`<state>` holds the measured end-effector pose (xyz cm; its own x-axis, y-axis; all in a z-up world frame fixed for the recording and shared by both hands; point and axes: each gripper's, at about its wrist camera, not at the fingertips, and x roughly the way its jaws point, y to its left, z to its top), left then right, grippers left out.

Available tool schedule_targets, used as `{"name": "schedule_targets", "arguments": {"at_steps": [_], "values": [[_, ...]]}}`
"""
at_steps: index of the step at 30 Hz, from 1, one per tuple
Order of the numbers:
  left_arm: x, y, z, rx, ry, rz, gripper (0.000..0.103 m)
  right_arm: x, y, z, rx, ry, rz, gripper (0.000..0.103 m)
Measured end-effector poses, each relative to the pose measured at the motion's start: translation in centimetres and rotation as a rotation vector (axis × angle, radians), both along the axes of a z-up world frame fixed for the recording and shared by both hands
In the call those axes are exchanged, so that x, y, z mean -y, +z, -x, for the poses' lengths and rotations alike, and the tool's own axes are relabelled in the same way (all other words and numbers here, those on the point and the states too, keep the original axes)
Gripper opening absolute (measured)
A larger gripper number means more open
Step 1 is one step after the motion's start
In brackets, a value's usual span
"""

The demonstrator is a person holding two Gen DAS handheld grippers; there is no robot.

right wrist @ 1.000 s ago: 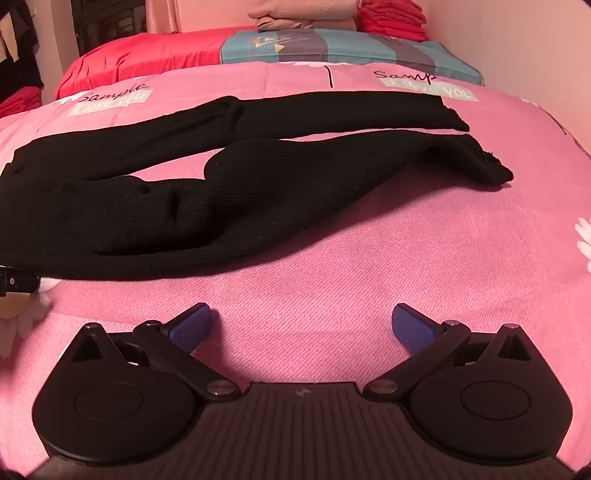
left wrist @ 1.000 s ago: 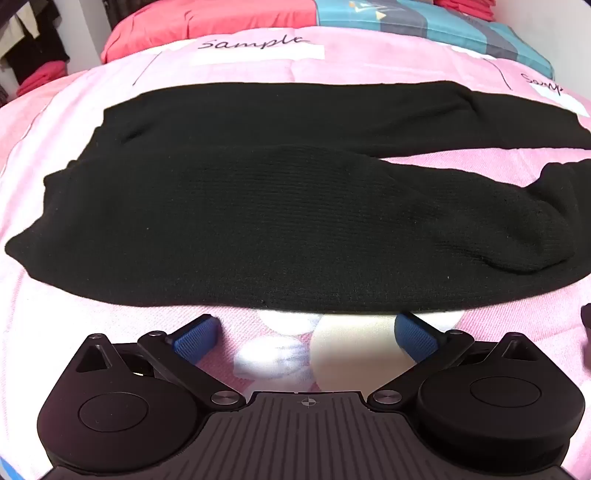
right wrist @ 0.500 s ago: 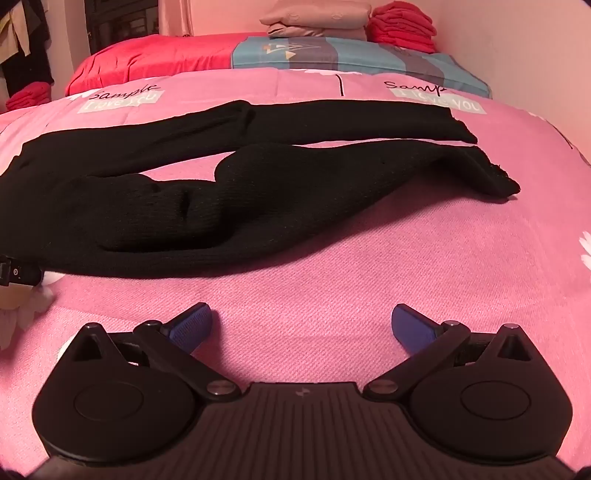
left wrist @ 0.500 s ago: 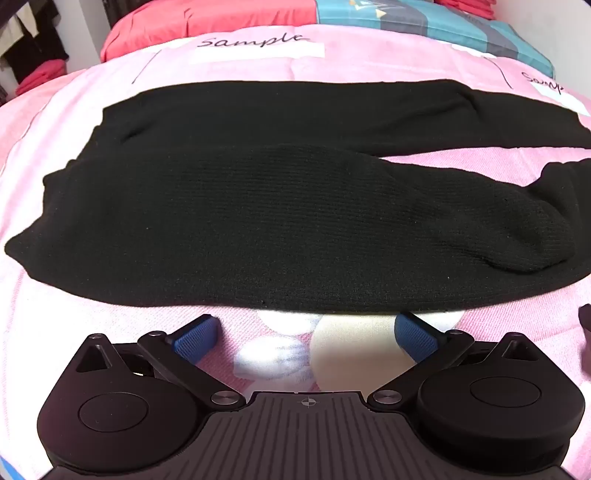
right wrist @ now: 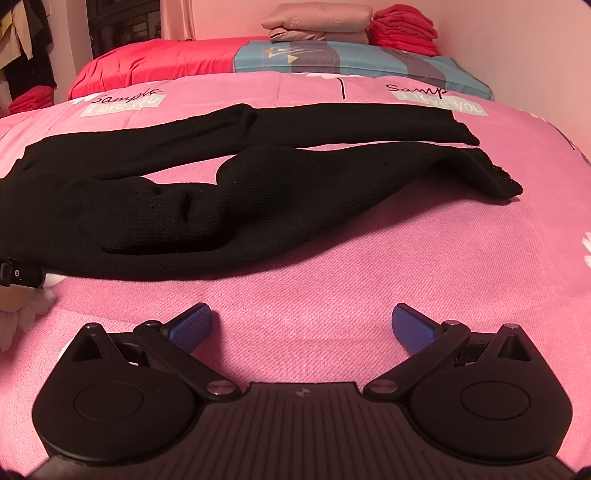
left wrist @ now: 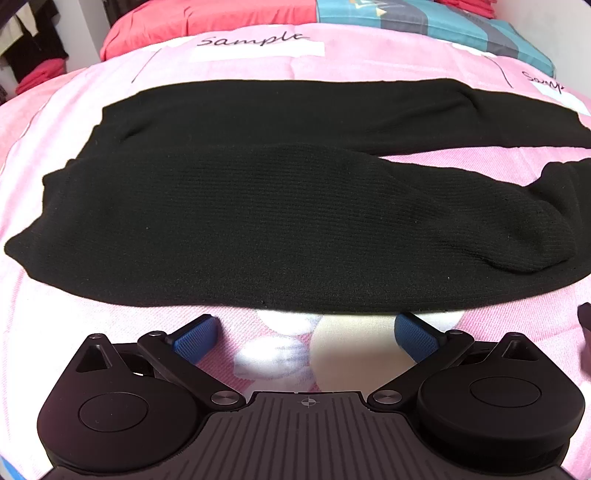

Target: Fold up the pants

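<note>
Black knit pants lie spread on a pink bedspread, waist to the left, both legs running right. In the right wrist view the pants show with the near leg bunched in a hump and both leg ends at the right. My left gripper is open and empty, just short of the pants' near edge. My right gripper is open and empty over bare bedspread, a little way from the near leg. Part of the left gripper shows at that view's left edge.
A red pillow and a blue-grey striped pillow lie at the bed's head. Folded beige and red clothes are stacked behind them by the wall. Dark clothes hang at the far left.
The right gripper has tilted or drawn back, so the pants sit lower and farther in its view. The left gripper has hardly moved. Both stay open.
</note>
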<state>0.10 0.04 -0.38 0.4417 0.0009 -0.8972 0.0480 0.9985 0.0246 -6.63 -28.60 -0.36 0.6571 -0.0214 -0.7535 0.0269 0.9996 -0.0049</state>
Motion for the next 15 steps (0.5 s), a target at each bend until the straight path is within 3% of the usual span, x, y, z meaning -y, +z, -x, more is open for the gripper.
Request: {"name": "schedule_targets", "arguments": {"at_steps": [15], "values": [[0.06,0.22,-0.07,0.003,-0.001,0.002,0.103,0.06,0.01,-0.02,0.0,0.001,0.0,0.103]]}}
